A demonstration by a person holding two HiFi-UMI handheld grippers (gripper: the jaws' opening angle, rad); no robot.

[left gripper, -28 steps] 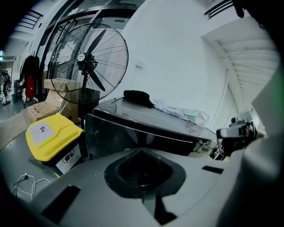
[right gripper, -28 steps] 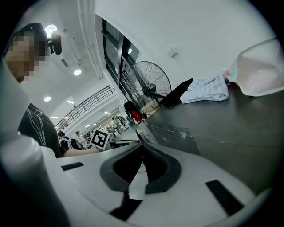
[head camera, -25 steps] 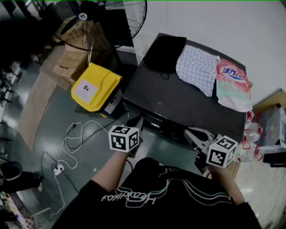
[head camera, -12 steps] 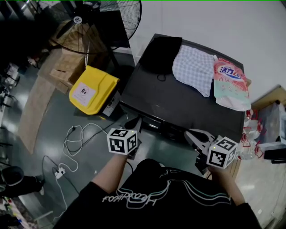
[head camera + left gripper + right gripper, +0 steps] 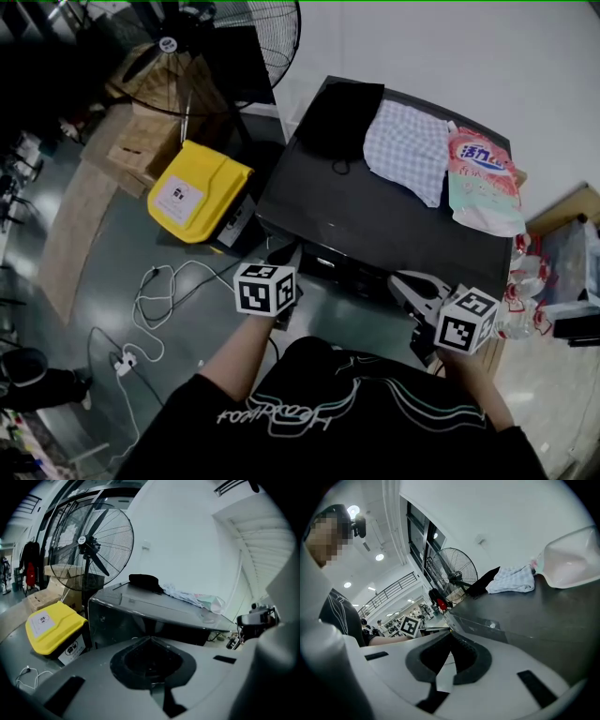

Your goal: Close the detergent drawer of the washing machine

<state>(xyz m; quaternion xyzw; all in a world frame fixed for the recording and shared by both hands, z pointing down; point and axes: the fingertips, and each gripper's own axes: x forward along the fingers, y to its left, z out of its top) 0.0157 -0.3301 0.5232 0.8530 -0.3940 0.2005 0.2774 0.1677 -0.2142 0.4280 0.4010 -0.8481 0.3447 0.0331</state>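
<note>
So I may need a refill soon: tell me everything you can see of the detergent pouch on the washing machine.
The detergent pouch is a soft plastic refill bag, pink and white with blue print. It lies flat on the dark top of the washing machine, at its far right corner as the person sees it, right beside the checked cloth. Nothing rests on it.

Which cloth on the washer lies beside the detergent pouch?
The checked cloth, right beside the pink pouch; the black cloth lies on its other side, at the washer's corner.
</note>
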